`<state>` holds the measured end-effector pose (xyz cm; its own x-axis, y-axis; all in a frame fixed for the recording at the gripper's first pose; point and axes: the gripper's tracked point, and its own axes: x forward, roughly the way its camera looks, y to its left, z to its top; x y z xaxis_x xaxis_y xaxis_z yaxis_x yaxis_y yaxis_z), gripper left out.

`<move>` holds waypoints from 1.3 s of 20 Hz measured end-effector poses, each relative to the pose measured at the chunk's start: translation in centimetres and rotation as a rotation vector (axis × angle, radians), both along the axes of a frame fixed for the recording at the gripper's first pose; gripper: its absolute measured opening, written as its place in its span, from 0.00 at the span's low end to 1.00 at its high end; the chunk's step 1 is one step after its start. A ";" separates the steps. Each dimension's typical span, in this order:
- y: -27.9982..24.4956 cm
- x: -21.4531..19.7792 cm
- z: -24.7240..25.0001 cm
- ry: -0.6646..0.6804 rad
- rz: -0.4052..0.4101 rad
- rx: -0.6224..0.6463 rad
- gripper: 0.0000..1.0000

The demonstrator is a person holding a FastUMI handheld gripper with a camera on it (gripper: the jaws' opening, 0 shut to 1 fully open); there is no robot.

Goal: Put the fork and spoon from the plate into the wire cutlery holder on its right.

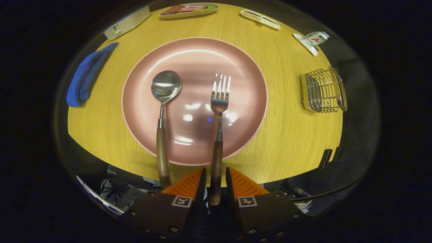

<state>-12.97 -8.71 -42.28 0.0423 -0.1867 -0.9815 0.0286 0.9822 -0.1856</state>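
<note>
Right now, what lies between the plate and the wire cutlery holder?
In the gripper view, only bare wooden table lies between the pink plate and the wire cutlery holder. The gripper flanks the fork handle.

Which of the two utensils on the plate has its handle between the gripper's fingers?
The fork: its wooden handle runs between the gripper fingers, which flank it. The spoon lies left, its handle outside them.

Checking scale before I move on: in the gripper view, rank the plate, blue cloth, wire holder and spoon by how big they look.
1. plate
2. blue cloth
3. wire holder and spoon: too close to rank; fisheye stretch distorts both.
The tool straddles the fork handle.
</note>
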 end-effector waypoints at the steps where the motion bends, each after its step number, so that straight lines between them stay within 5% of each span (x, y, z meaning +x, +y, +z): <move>1: -0.1 -0.1 0.1 0.011 -0.001 -0.007 0.23; 4: 0.2 -0.1 -0.3 0.006 0.006 0.009 0.22; 5: 0.5 0.2 -0.2 -0.002 0.003 0.017 0.08; 26: -2.1 4.3 9.6 -0.185 -0.010 -0.128 0.08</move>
